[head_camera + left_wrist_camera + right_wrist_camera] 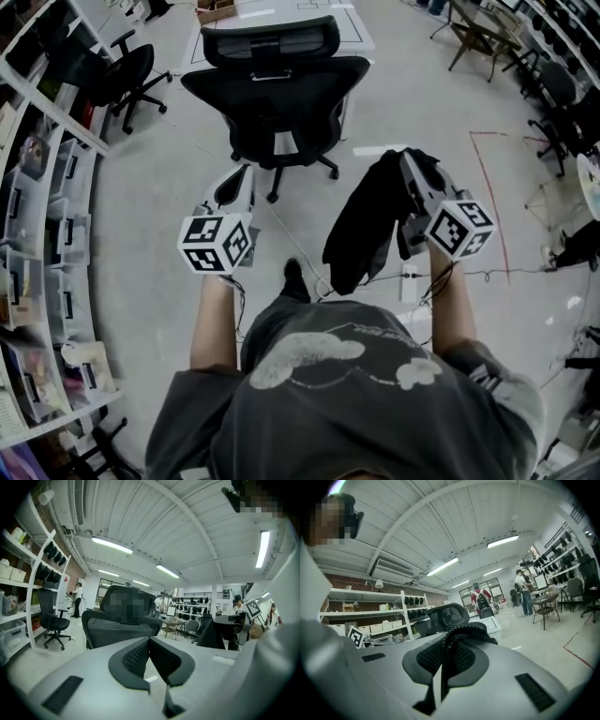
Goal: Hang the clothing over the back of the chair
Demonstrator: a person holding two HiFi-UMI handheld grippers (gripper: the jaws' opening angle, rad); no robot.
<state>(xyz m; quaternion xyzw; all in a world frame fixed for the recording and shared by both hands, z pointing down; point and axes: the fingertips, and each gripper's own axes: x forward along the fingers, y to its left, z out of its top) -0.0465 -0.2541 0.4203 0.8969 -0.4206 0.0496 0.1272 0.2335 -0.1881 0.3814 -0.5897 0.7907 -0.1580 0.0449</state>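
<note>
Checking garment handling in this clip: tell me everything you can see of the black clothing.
The black clothing is soft, matte, dark fabric, bunched at the top where the right gripper is shut on it. In the right gripper view, a fold bulges out past the pads. Below the grip it hangs limp in loose vertical folds, between the two grippers. What kind of garment it is cannot be told. It is clear of the chair ahead, and the left gripper does not touch it.

clothing (366, 223): black matt cloth | chair (277, 89): black mesh back | floor (150, 178): smooth grey, slight sheen
</note>
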